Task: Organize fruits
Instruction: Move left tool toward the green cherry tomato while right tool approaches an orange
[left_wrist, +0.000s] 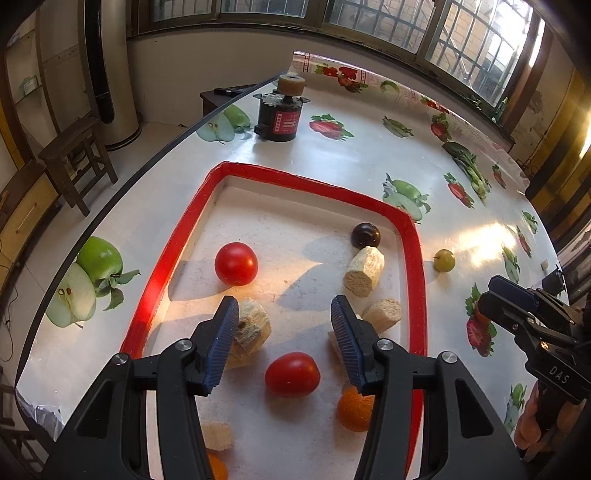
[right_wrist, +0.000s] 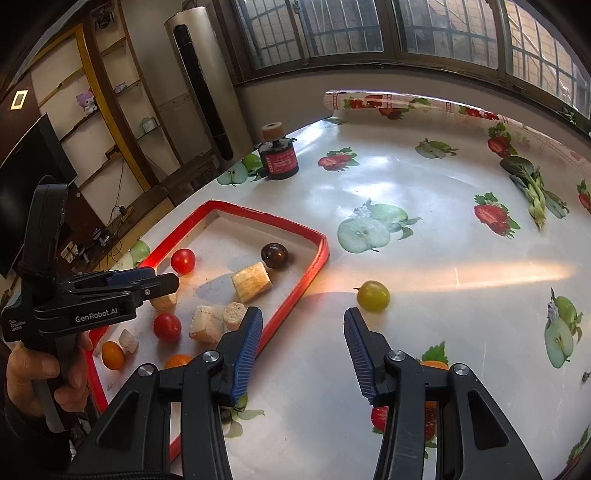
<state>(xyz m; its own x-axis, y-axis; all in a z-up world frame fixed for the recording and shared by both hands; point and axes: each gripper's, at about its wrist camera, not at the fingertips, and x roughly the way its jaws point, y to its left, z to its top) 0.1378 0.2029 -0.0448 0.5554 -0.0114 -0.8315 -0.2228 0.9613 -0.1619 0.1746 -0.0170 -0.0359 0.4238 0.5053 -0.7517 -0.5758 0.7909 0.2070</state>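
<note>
- Hovering over the red-rimmed tray (left_wrist: 416, 258), left gripper (left_wrist: 283, 314) has jaws apart, nothing between them.
- Right gripper (right_wrist: 303, 325) over the bench (right_wrist: 424, 295), jaws apart, empty.
- Green grape (right_wrist: 373, 295) on bench just outside tray, ahead of right gripper.
- Tray holds tomatoes (left_wrist: 236, 264), oranges (left_wrist: 354, 410), dark plum (left_wrist: 365, 235), pale chunks (left_wrist: 364, 271).

Domestic living room, not a lab or workshop. Indicated by: table (right_wrist: 424, 229) covered in glossy fruit-print oilcloth; tall floor-standing air conditioner (right_wrist: 207, 85) in the corner; wall shelving (right_wrist: 107, 110) carrying a plush toy (right_wrist: 86, 101); dark television screen (right_wrist: 26, 184) at the left edge; small wooden stool (left_wrist: 77, 162) on tiled floor; barred windows (right_wrist: 369, 29) along the far wall.
</note>
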